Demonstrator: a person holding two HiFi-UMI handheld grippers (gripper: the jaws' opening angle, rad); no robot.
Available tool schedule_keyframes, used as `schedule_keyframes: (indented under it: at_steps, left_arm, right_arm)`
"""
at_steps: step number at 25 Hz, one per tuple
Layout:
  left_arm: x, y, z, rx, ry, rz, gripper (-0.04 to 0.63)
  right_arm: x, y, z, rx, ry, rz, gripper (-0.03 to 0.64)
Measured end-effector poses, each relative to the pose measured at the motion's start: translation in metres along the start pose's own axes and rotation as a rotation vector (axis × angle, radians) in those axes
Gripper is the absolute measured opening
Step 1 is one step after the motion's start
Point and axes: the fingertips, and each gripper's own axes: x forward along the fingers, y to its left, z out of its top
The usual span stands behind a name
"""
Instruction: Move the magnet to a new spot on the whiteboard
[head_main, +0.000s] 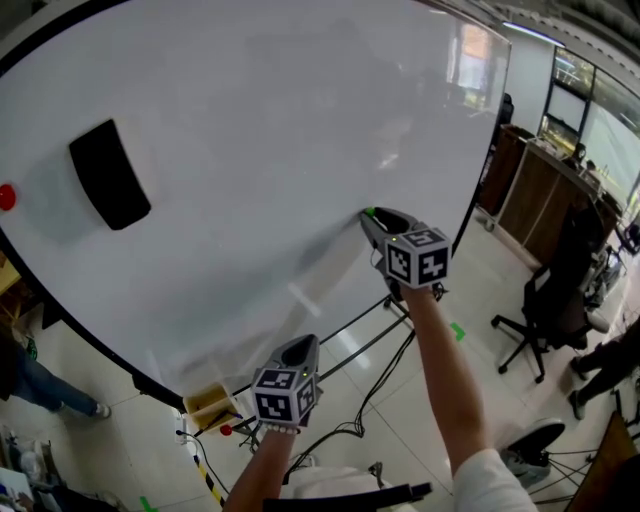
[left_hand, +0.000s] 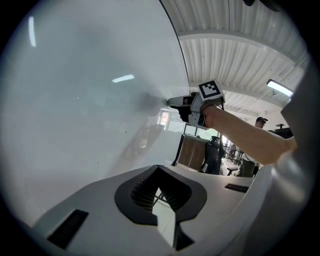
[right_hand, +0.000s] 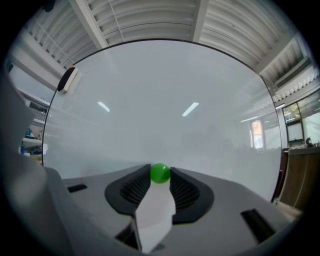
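Nearest the viewer: left gripper (head_main: 300, 348), held low in front of the whiteboard (head_main: 250, 130), near its lower edge. Its jaws are together, nothing between them; it does not touch the board.

Right gripper (head_main: 374, 217), farther off and to the right, arm stretched out. Jaws are clamped on a small green magnet (right_hand: 160, 173), one pad on each side of the ball. The magnet sits at the very tips, the nose of the tool against the board's surface, in the lower right part of the white area. Whether the magnet itself touches the board cannot be told.

Elsewhere on the board: a black eraser (head_main: 110, 173) far left, tilted, and a red magnet (head_main: 6, 196) at the left edge, just beside the eraser. Both are well apart from the green one.

Room: a black office chair (head_main: 555, 295) on the floor to the right, and cables (head_main: 370, 390) trailing under the board's stand.
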Motion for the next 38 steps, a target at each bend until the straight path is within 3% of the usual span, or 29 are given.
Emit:
schedule_keyframes:
  at_steps: [11,15,21,23,27,34,38]
  left_arm:
    - [0.012,0.000,0.010,-0.009,-0.005,-0.016,-0.002]
    - [0.012,0.002,0.011,-0.015,-0.004,-0.008,-0.003]
    - [0.008,-0.001,0.014,-0.022,-0.005,0.015,-0.003]
    - [0.004,-0.007,0.012,-0.026,-0.007,0.025,-0.002]
    - [-0.008,-0.026,0.003,-0.028,-0.004,0.036,-0.002]
    - [-0.043,-0.052,-0.038,-0.048,0.027,0.102,-0.002]
    - [-0.050,-0.083,-0.071,-0.063,0.053,0.101,-0.003]
  right_arm:
    - [0.001,0.000,0.002,-0.010,-0.002,0.009,0.131]
    - [-0.003,-0.002,0.002,-0.024,-0.007,-0.022,0.166]
    - [-0.047,0.008,-0.011,0.097,-0.070,0.020,0.183]
    - [-0.072,0.016,-0.025,0.144,-0.088,0.043,0.164]
    - [-0.128,0.030,-0.067,0.237,-0.094,0.052,0.000]
    - [-0.184,0.080,-0.148,0.286,0.021,0.109,0.000]
    - [-0.221,0.090,-0.188,0.317,0.070,0.137,0.000]
